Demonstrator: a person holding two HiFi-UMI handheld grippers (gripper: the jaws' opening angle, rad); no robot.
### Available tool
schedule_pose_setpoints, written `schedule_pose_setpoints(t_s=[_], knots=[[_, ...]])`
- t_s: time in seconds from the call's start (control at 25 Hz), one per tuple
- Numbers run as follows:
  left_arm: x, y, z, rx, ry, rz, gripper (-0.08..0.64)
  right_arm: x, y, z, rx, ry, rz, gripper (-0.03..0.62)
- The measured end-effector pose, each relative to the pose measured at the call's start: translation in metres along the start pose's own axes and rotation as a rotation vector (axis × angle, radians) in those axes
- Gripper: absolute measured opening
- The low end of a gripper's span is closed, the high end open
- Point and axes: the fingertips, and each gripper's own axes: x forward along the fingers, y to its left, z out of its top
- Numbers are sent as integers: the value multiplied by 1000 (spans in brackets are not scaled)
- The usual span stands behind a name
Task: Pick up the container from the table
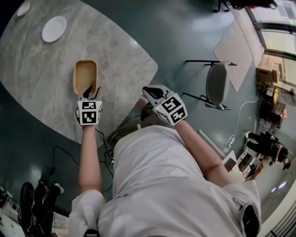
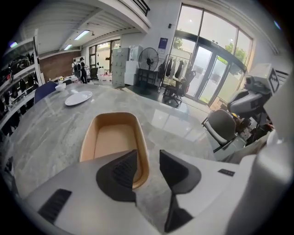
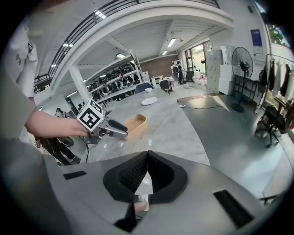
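Observation:
A tan oblong container (image 1: 85, 74) lies open side up on the grey marble table (image 1: 37, 92). My left gripper (image 1: 90, 90) is at its near end, jaws open. In the left gripper view the container (image 2: 112, 137) fills the middle, and its near right rim sits in the gap of the left gripper (image 2: 148, 161); the pads do not press on it. My right gripper (image 1: 149, 90) hangs off the table's near edge, above the floor. Its jaws (image 3: 147, 158) are shut with nothing in them. The right gripper view shows the left gripper (image 3: 110, 129) at the container (image 3: 136, 123).
A white plate (image 1: 54, 28) and a smaller dish (image 1: 23, 8) rest on the table's far side. A grey chair (image 1: 216, 83) stands on the floor to the right. The table's curved edge runs just right of the container.

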Motion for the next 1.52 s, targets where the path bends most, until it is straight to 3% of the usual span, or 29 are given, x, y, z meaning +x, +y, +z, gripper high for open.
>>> schedule_pose_setpoints(t_s=[0.28, 0.4, 0.64, 0.96, 1.32, 1.52], knots=[[24, 5, -7, 98, 101, 42, 153, -12, -6, -19, 53, 8, -34, 8], [26, 5, -10, 125, 147, 75, 110, -14, -9, -25, 70, 9, -42, 8], [26, 3, -10, 151, 158, 86, 100, -15, -8, -24, 71, 4, -39, 8], [21, 7, -10, 111, 150, 94, 54, -12, -7, -16, 42, 0, -19, 9], [-19, 14, -13, 34, 108, 175, 28, -10, 6, -3, -49, -6, 54, 8], [-43, 27, -3, -25, 67, 230, 28, 1, 5, 23, -114, -18, 111, 8]])
